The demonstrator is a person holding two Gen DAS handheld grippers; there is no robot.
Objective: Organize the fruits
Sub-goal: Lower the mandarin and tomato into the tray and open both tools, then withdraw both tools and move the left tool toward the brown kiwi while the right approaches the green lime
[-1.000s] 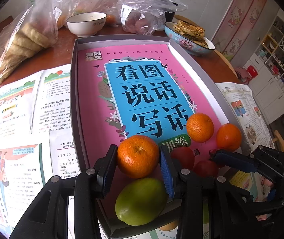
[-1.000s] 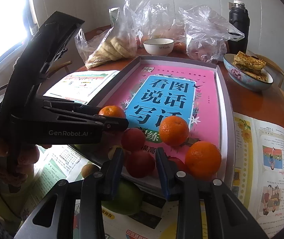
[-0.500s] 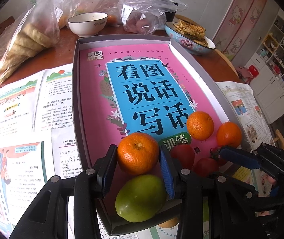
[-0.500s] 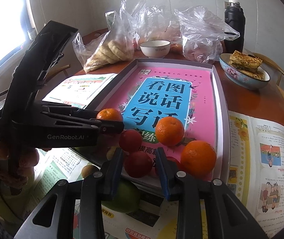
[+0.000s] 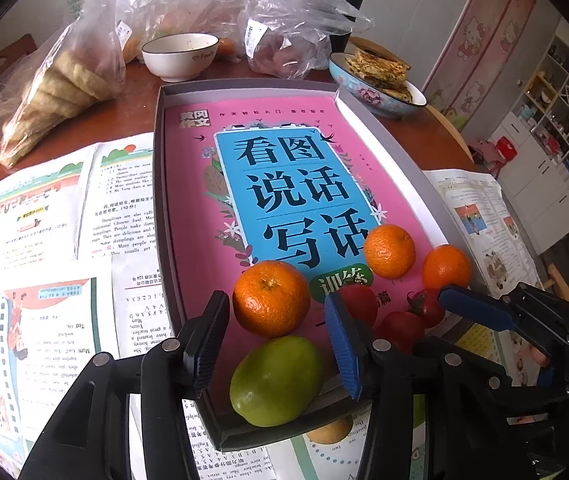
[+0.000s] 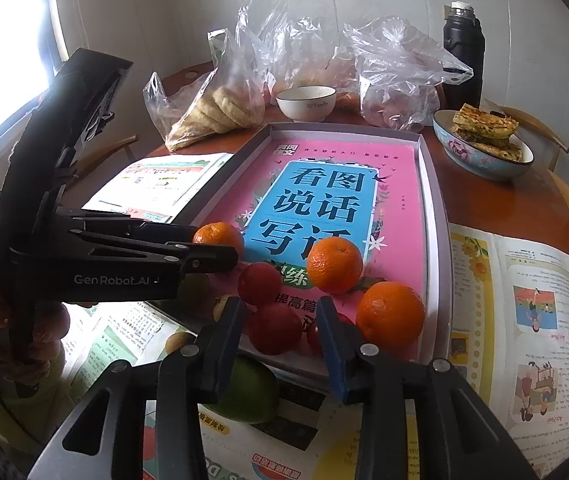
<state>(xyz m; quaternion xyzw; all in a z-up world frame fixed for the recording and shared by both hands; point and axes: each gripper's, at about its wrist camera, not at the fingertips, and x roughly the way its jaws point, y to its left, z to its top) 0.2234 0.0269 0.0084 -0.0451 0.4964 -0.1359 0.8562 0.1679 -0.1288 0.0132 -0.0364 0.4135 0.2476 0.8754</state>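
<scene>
fruits sat bunched in the lower end of the grey tray (image 5: 158,184), on the pink book cover (image 5: 188,200) inside it. in my left wrist view, the left gripper (image 5: 274,332) filled the bottom of the frame with its jaws opening; the big orange (image 5: 270,298) lay between the pads with a gap on each side, so nothing was pinched. a green fruit (image 5: 276,381) lay just below it against the tray's near wall. two more oranges (image 5: 389,251) sat to the right, touching nothing i could make out.

in the right wrist view, the right gripper (image 6: 280,324) was low centre, jaws opening, a red fruit (image 6: 274,329) between the blue pads (no clear pressing, as far as i could tell). a second red fruit (image 6: 259,283) lay just above it. a white bowl (image 6: 306,103) stood beyond the tray's far end.
</scene>
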